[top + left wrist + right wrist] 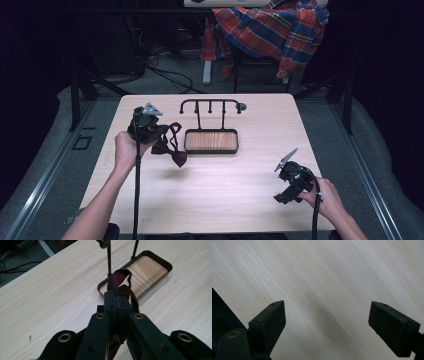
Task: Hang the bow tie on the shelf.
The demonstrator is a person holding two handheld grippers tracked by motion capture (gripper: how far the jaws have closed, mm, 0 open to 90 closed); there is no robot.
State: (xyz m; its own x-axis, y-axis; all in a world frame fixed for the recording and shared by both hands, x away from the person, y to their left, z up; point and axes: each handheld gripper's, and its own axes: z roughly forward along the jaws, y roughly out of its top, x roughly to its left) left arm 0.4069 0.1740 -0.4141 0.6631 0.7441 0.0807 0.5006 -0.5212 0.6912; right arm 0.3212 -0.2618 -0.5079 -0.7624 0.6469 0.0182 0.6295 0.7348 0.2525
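The left gripper (159, 131) clamps one dark red bow tie (171, 148), held above the table (260, 125) just left of the single wooden tray (211, 141), which holds nothing. The right gripper (327, 325), jaws apart, sits well right of the tray.

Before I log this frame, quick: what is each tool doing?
Left tool: closed on the dark red bow tie, lifted beside the tray stand.
Right tool: open, holding nothing, above the table.
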